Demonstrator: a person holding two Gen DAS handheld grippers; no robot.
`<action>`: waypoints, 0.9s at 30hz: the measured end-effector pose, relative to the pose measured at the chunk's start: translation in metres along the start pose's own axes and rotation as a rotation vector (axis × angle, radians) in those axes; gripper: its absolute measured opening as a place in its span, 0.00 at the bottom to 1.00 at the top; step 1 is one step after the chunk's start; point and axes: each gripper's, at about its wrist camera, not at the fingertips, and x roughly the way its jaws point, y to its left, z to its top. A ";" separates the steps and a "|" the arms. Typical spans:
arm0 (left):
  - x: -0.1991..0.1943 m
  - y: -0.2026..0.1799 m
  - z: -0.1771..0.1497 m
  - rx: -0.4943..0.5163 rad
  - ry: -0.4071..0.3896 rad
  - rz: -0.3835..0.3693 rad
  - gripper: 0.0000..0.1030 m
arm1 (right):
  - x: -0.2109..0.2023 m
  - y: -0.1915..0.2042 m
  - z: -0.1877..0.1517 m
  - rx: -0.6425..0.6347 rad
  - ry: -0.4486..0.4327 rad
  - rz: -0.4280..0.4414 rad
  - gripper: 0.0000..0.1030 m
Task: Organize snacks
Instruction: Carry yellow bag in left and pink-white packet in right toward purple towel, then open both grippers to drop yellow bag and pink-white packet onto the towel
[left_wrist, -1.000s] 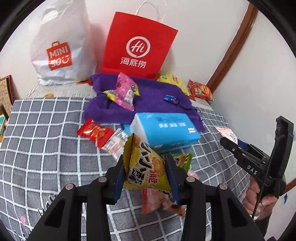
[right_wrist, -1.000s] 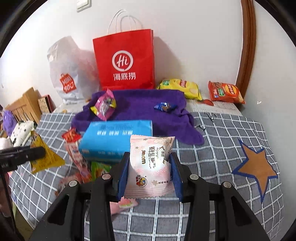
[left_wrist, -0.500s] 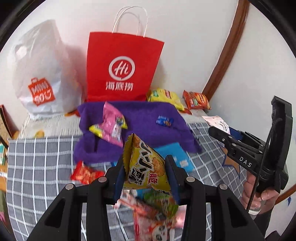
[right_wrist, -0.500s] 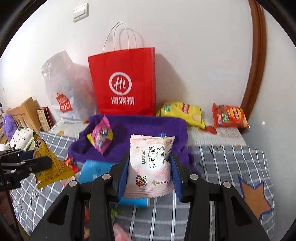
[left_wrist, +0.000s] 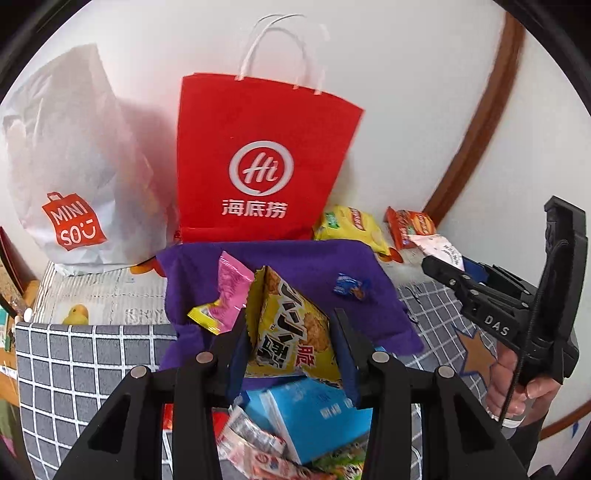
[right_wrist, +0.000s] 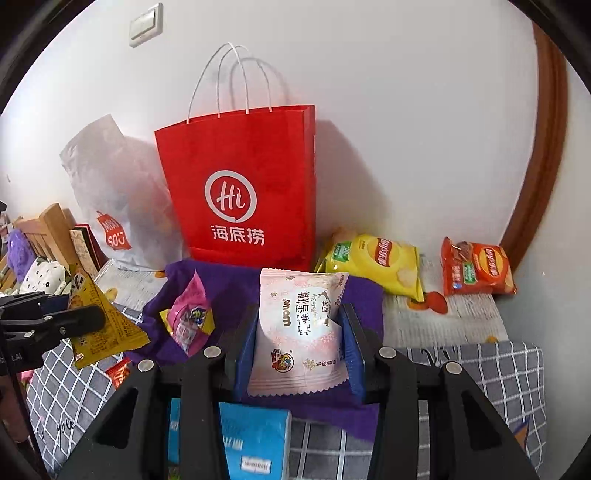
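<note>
**Both grippers loaded, held above the purple cloth**

Left gripper (left_wrist: 290, 347) clamps a yellow cracker packet (left_wrist: 291, 332), long axis tilted, top corner up-left. Right gripper (right_wrist: 299, 350) clamps a pale pink packet (right_wrist: 299, 332), upright. Both hang over the purple cloth (right_wrist: 236, 284). Behind stands a red paper bag (right_wrist: 251, 184); contents unseen.

Plain white wall (right_wrist: 388, 110) behind, pale switch plate (right_wrist: 146, 24) high on it, curved brown wooden trim (right_wrist: 543, 155) at right, grey checked cover (left_wrist: 92, 362) below, what looks like wooden furniture (right_wrist: 48, 229) at far left
</note>
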 end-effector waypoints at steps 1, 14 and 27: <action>0.004 0.003 0.002 -0.004 0.005 0.002 0.39 | 0.003 0.000 0.004 0.003 -0.001 0.007 0.41; 0.059 0.060 -0.017 -0.077 0.095 0.018 0.39 | 0.090 -0.012 -0.004 -0.031 0.143 0.033 0.41; 0.116 0.055 -0.019 -0.045 0.180 -0.036 0.39 | 0.134 -0.028 -0.028 -0.058 0.264 0.058 0.41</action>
